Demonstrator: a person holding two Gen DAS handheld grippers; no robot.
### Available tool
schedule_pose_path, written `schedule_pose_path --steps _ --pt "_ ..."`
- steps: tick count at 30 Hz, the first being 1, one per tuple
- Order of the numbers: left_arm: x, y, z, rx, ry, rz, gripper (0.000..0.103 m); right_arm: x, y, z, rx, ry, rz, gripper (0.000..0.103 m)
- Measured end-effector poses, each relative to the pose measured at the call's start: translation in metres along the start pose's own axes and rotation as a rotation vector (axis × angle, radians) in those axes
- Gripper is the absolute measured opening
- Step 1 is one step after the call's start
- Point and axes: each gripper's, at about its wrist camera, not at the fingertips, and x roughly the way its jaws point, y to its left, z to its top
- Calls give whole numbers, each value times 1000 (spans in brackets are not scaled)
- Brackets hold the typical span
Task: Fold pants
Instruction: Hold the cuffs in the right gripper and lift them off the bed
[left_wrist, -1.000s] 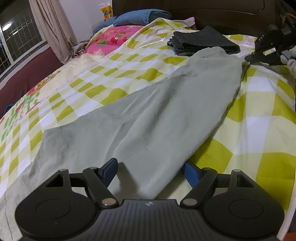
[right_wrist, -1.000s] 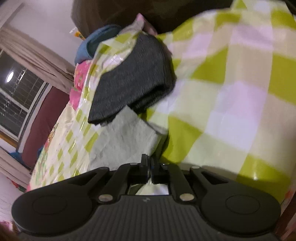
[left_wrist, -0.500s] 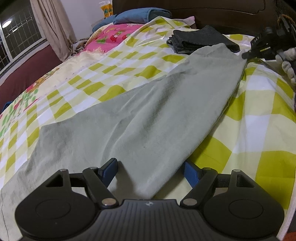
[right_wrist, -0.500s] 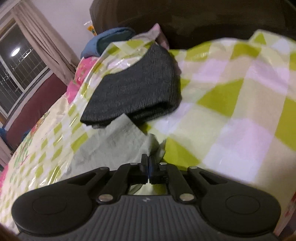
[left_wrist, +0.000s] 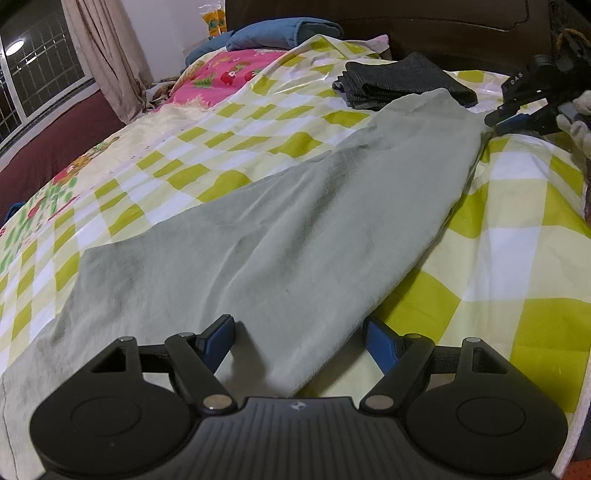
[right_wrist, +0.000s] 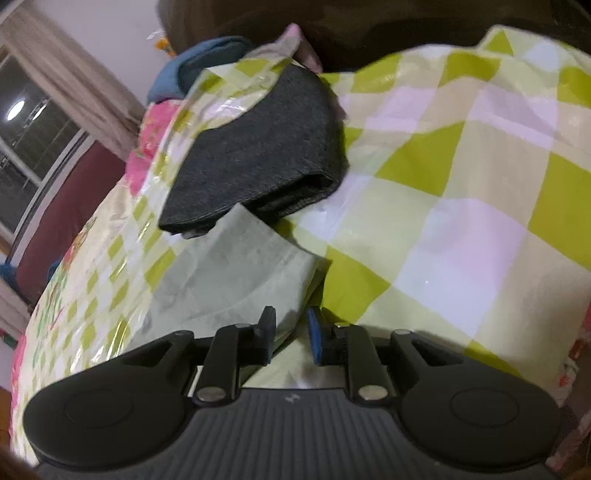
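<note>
Pale grey-green pants (left_wrist: 303, 221) lie flat and lengthwise on a yellow-checked bed sheet (left_wrist: 517, 236), folded leg over leg. My left gripper (left_wrist: 299, 334) is open, its blue pads either side of the near corner of the pants, not closed on it. My right gripper (right_wrist: 291, 334) is open a little, with the far corner of the pants (right_wrist: 240, 269) loose between its pads. It also shows in the left wrist view (left_wrist: 517, 114) at the far end of the pants.
A folded dark grey garment (left_wrist: 402, 83) lies at the head of the bed, touching the far end of the pants; it also shows in the right wrist view (right_wrist: 258, 162). A blue folded cloth (left_wrist: 280, 33) and pink bedding (left_wrist: 229, 70) lie behind. A dark headboard (left_wrist: 443, 29) bounds the far side.
My right gripper was shut on the far corner of the pants and has now opened, letting the cloth go. The pants have settled flat. My left gripper has stayed open in place.
</note>
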Motion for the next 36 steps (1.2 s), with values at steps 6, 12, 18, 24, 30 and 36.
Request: schedule_pose_path --steps 6,12,18,24,30,36 --pt "0 1 -2 -15 -4 -7 90 14 -4 2 46 -5 1 18" --pt "-1 1 -3 -16 -9 -6 90 29 -19 7 179 15 129 24" --pt "-1 1 -2 -16 -5 -10 90 14 -24 3 183 -22 267 26" --pt "-1 -3 1 6 1 -5 90 45 -18 9 136 -17 228 23" --pt "1 -2 3 2 12 -6 90 26 -4 1 148 -3 314 5" --pt "-5 -3 15 40 -12 35 90 22 -5 19 243 -14 338 4"
